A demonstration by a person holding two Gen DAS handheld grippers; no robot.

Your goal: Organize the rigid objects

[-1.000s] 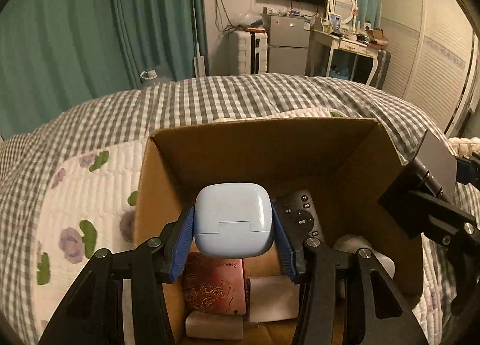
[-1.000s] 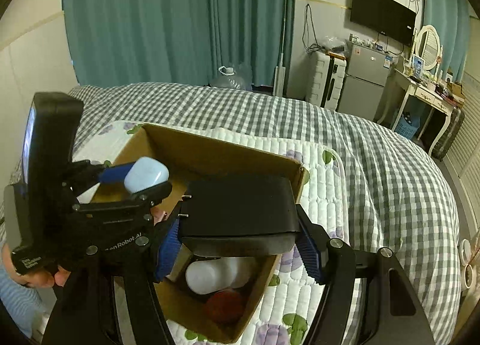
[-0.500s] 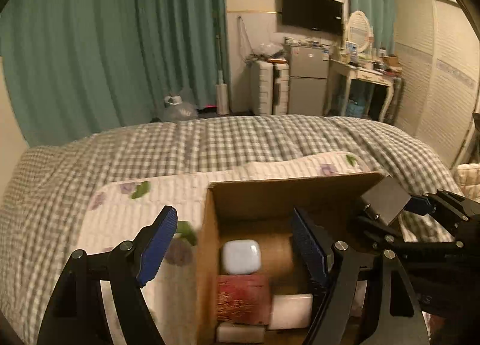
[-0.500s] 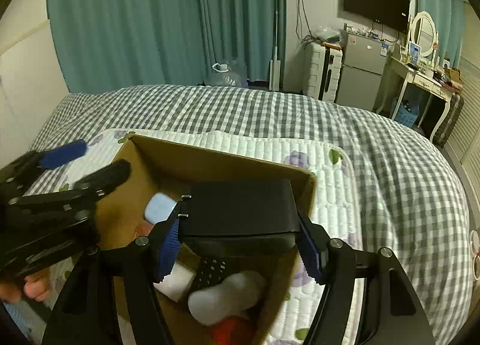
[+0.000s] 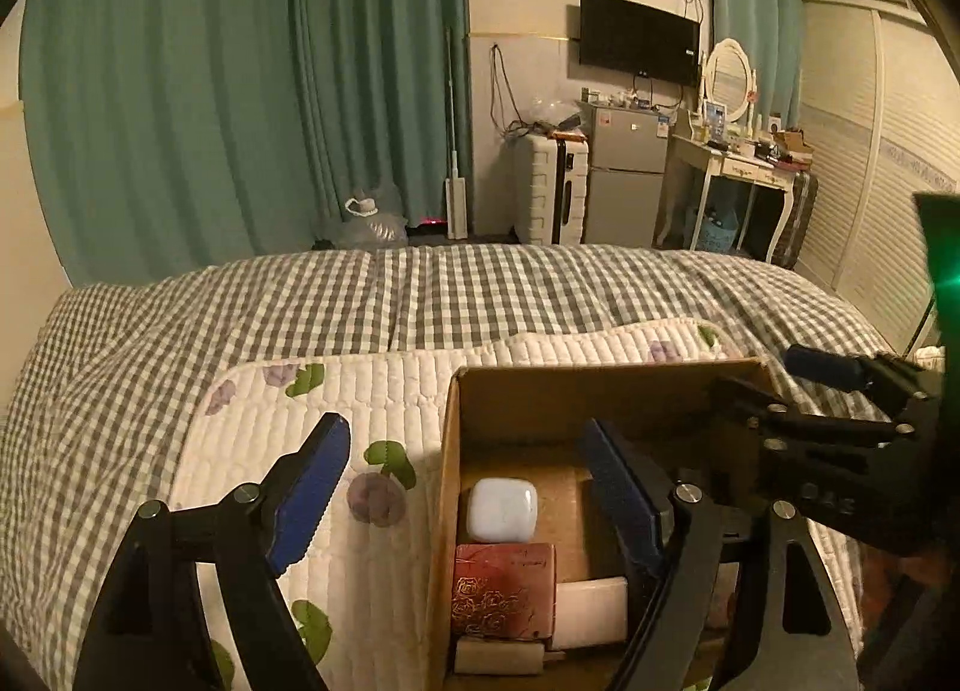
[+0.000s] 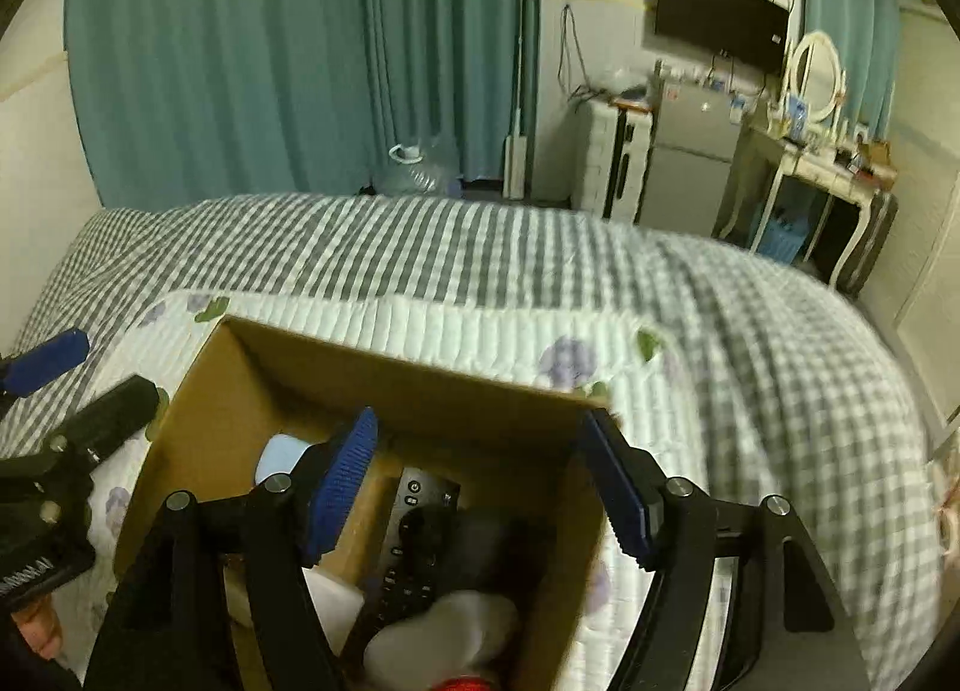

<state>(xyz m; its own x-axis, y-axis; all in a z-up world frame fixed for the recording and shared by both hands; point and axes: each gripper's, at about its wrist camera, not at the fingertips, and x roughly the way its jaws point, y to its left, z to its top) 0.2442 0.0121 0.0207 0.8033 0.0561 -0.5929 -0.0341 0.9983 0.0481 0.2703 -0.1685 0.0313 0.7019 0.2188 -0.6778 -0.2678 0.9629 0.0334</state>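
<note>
An open cardboard box (image 5: 456,421) stands on the bed; it also shows in the right wrist view (image 6: 204,421). Inside lie a pale blue case (image 5: 501,509), a red patterned box (image 5: 503,592), white blocks (image 5: 591,610), a black remote (image 6: 414,535), a black box (image 6: 498,541) and a white bottle (image 6: 444,637). My left gripper (image 5: 468,487) is open and empty above the box's left wall. My right gripper (image 6: 486,487) is open and empty over the box's right half, above the black box.
The box rests on a white quilted floral mat (image 5: 336,409) over a grey checked bedspread (image 5: 480,289). Teal curtains (image 5: 240,90), a small fridge (image 5: 624,175), a white suitcase (image 5: 549,190) and a dressing table (image 5: 738,162) stand beyond the bed.
My left gripper let the pale blue case go into the box, opened and drew back. My right gripper let go of the black box, which now lies in the cardboard box.
</note>
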